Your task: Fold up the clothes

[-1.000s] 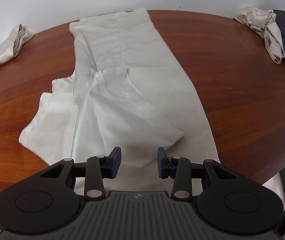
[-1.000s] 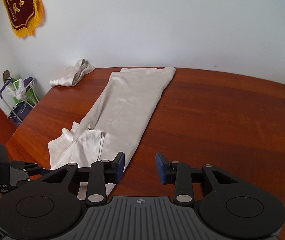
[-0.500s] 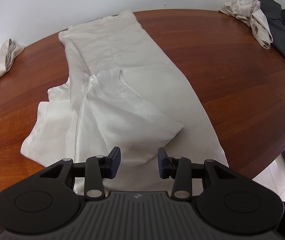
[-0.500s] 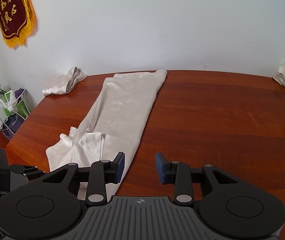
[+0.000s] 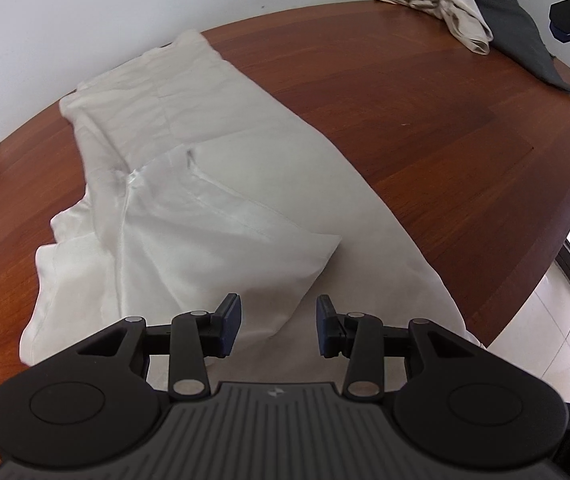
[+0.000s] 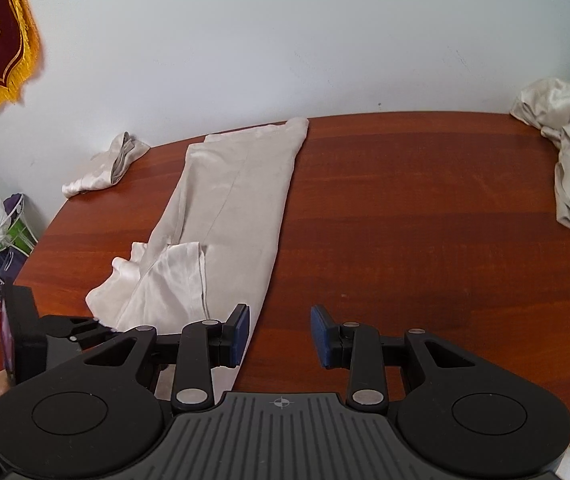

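Cream trousers (image 5: 221, 184) lie flat on the wooden table (image 5: 425, 128), long axis running from the near edge away to the wall, one flap folded over. Two crumpled garments, left (image 6: 105, 164) and right (image 6: 565, 152), flank them. Left gripper (image 5: 278, 324) and right gripper (image 6: 280, 334) hover spread, empty.

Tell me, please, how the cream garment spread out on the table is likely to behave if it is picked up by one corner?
The cream garment would probably hang floppy: it lies flat with soft folds. Its sheen suggests smooth fabric, so it may slip on the polished wooden table or from a pinch. It looks thin, hence likely light.
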